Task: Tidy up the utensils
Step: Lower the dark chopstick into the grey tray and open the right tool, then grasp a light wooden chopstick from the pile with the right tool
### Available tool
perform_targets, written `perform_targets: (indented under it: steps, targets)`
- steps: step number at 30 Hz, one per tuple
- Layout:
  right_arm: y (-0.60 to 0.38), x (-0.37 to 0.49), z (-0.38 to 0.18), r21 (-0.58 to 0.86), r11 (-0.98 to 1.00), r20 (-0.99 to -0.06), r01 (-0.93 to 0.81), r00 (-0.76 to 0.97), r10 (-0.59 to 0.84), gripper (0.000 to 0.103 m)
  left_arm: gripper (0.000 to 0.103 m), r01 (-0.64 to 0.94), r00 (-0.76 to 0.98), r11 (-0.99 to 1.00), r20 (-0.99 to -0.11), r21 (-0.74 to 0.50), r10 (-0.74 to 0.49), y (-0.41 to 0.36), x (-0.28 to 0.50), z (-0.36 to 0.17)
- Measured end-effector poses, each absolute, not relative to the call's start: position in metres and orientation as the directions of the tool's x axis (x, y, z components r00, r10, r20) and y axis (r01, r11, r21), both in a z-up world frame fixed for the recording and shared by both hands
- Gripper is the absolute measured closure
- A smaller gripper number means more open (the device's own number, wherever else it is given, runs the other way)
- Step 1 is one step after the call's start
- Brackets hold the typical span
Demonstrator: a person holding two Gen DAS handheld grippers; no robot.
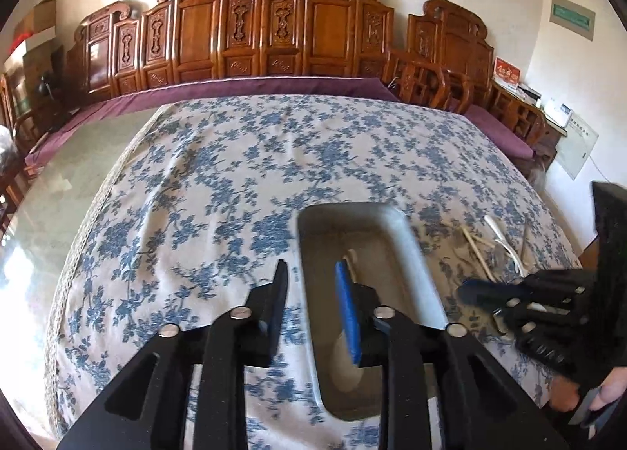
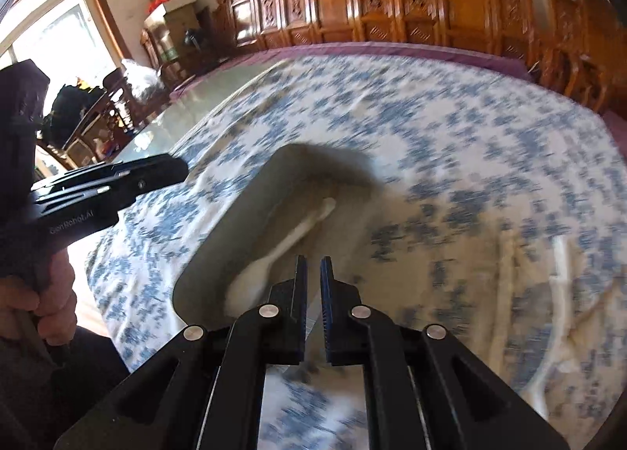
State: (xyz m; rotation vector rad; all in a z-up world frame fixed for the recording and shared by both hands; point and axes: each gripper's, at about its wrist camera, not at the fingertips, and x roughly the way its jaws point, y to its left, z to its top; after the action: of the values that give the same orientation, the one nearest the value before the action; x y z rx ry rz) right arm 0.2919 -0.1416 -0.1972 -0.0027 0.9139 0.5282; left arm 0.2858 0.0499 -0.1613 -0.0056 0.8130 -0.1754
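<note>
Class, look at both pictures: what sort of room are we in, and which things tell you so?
Probably a home dining or living room. A large table under a blue-flowered cloth fills it, carved wooden chairs line the wall, and a grey tray holding a white spoon sits on the cloth.

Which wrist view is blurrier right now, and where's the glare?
Right wrist view: heavy motion smear across the floral tablecloth and the grey tray, the white spoon soft; blown-out window at the upper left. Left wrist view: much sharper, only slight softness on the loose utensils at the right; glare on the bare glass tabletop at the left. Both show fisheye bending at the edges.
</note>
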Motion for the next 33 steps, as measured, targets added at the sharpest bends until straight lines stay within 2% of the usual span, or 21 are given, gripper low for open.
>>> perform_targets:
  steps: [3, 5, 9, 15, 33]
  targets:
    - [-0.173, 0.285, -0.188, 0.176, 0.899, -0.748, -0.4, 0.539, 0.387, 0.093, 0.065, 0.171, 0.675, 0.982, -0.717, -0.082, -0.177, 0.033, 0.281, -0.158]
    - [-0.202, 0.28, -0.187, 0.152, 0.922, -0.75, -0.357, 0.565, 0.342, 0.093, 0.063, 0.188, 0.674, 0.978, -0.713, -0.089, -0.194, 0.02, 0.277, -0.156]
    - [-0.242, 0.274, -0.193, 0.098, 0.952, -0.76, -0.291, 0.596, 0.261, 0.091, 0.051, 0.227, 0.67, 0.97, -0.709, -0.089, -0.222, -0.012, 0.269, -0.156]
    - [-0.277, 0.27, -0.215, 0.108, 0.963, -0.773, -0.247, 0.588, 0.237, 0.091, 0.05, 0.264, 0.656, 0.961, -0.716, -0.08, -0.24, -0.048, 0.263, -0.164]
    - [-0.264, 0.298, -0.274, 0.174, 0.956, -0.84, -0.236, 0.471, 0.269, 0.091, 0.05, 0.278, 0.617, 0.957, -0.748, -0.081, -0.243, -0.077, 0.264, -0.186]
